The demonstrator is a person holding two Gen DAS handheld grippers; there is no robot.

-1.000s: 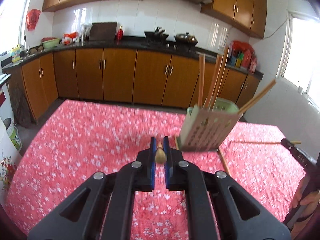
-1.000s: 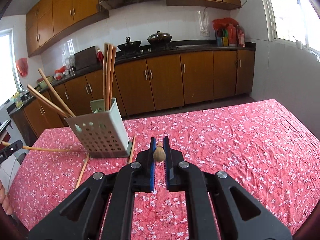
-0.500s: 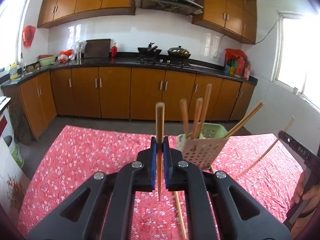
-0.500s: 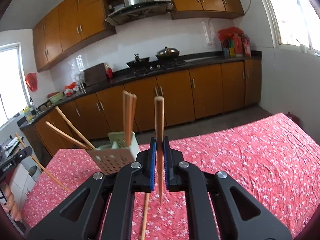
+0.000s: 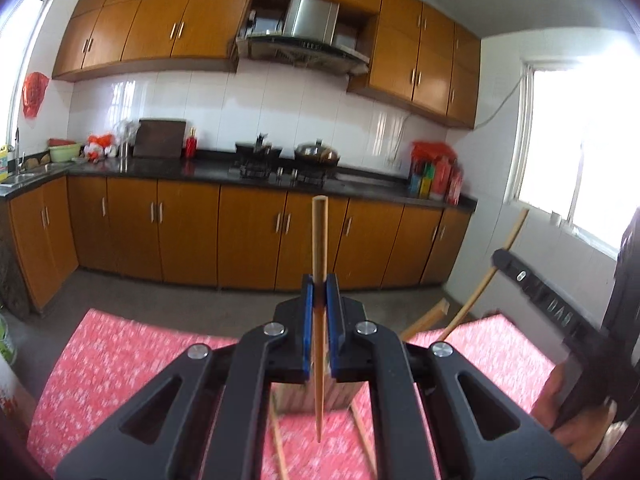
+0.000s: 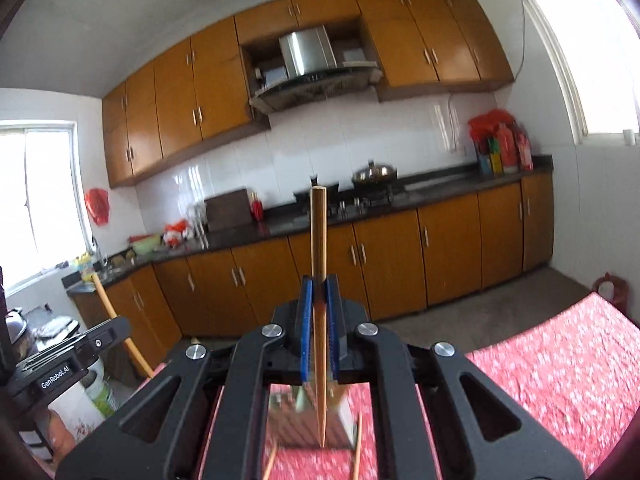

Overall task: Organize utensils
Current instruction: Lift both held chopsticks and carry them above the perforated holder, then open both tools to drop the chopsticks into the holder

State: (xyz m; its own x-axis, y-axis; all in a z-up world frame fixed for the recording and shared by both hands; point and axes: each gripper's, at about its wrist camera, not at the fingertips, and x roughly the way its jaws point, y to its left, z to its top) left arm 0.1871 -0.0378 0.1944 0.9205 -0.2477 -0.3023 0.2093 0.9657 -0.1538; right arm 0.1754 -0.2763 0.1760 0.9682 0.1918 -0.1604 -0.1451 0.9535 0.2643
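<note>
Left gripper (image 5: 318, 292) and right gripper (image 6: 318, 292) each clamp an upright chopstick (image 5: 319, 240); lower tips slowly into holder (image 6: 308, 420) at 6 o'clock.

Compared with one second earlier, both grippers now sit higher above the table (image 5: 120, 360) and point closer to level. The left gripper (image 5: 319, 300) and the right gripper (image 6: 319, 304) each present their chopstick upright: the left chopstick (image 5: 319, 320) and the right chopstick (image 6: 319, 320) previously showed end-on. The utensil holder (image 6: 304, 420) now appears low, behind the fingers.
</note>
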